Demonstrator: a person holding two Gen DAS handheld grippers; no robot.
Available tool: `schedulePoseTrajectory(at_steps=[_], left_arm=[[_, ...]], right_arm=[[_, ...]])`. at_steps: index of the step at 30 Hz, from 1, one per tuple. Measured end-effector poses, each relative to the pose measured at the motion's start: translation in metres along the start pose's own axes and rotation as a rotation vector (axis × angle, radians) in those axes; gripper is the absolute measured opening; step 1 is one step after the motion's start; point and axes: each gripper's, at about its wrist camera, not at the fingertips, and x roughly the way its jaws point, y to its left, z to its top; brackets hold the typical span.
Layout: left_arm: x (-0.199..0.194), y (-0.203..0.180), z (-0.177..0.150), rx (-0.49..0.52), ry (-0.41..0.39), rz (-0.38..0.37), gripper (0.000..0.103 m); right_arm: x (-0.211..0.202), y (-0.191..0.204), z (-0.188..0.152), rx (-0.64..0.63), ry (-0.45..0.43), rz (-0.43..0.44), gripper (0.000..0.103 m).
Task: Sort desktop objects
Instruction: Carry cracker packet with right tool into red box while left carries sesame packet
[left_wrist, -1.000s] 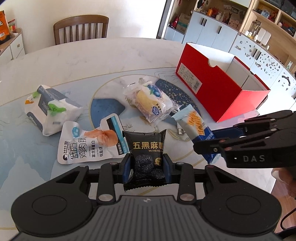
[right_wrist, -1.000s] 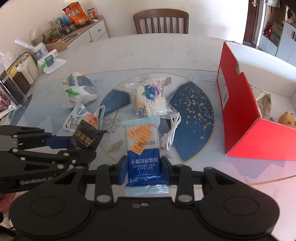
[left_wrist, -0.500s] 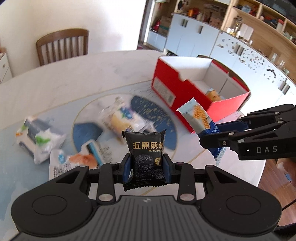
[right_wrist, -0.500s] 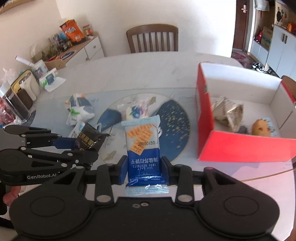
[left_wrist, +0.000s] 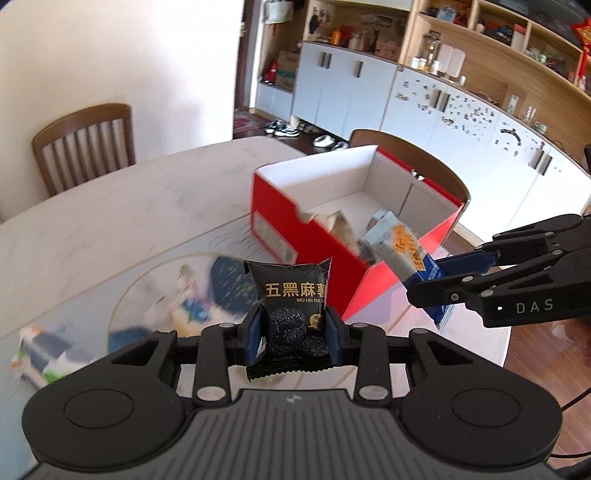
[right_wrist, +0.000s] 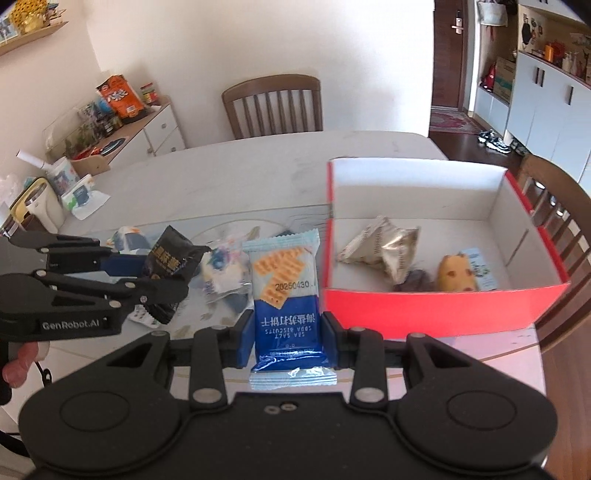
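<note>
My left gripper (left_wrist: 293, 334) is shut on a black mochi snack packet (left_wrist: 291, 295) and holds it above the table, left of the red box (left_wrist: 306, 229). It also shows in the right wrist view (right_wrist: 147, 280) with the black packet (right_wrist: 170, 258). My right gripper (right_wrist: 286, 338) is shut on a blue soda biscuit packet (right_wrist: 284, 291), held just left of the red box's near corner (right_wrist: 443, 306). In the left wrist view the right gripper (left_wrist: 428, 284) holds the biscuit packet (left_wrist: 402, 251) by the box's front wall.
The red box holds a silver foil packet (right_wrist: 384, 247), a yellow snack (right_wrist: 456, 273) and a small dark item. More packets (right_wrist: 225, 269) lie on the blue patterned mat. Wooden chairs (right_wrist: 273, 105) stand at the far side and behind the box. A side cabinet (right_wrist: 122, 133) is far left.
Both grippers have risen and swung right toward the red box, each still holding its packet. The box interior now shows fully in the right wrist view.
</note>
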Motion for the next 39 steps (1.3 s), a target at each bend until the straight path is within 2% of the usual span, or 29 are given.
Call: schedulePoseTrajectory(at_steps=[10,19,28,39], left_arm=[[0.027,-0.044,0.049,0.096,-0.022,-0.052,0.034],[0.066,-0.082,0.084,0.157,0.022,-0.081,0.034],[0.123,-0.097,0.108,0.179,0.116,-0.061,0.034],[0.182,-0.099,0.118,0.199,0.234,-0.036,0.034]], right_arm=[[-0.012,-0.062,0.020,0.026,-0.041,-0.067,0.036],[0.001,-0.120,0.043,0.041,-0.028,-0.101,0.036],[0.029,-0.162,0.060,0.051,-0.001,-0.123,0.036],[0.080,-0.192,0.078,0.056,0.069,-0.132,0.036]])
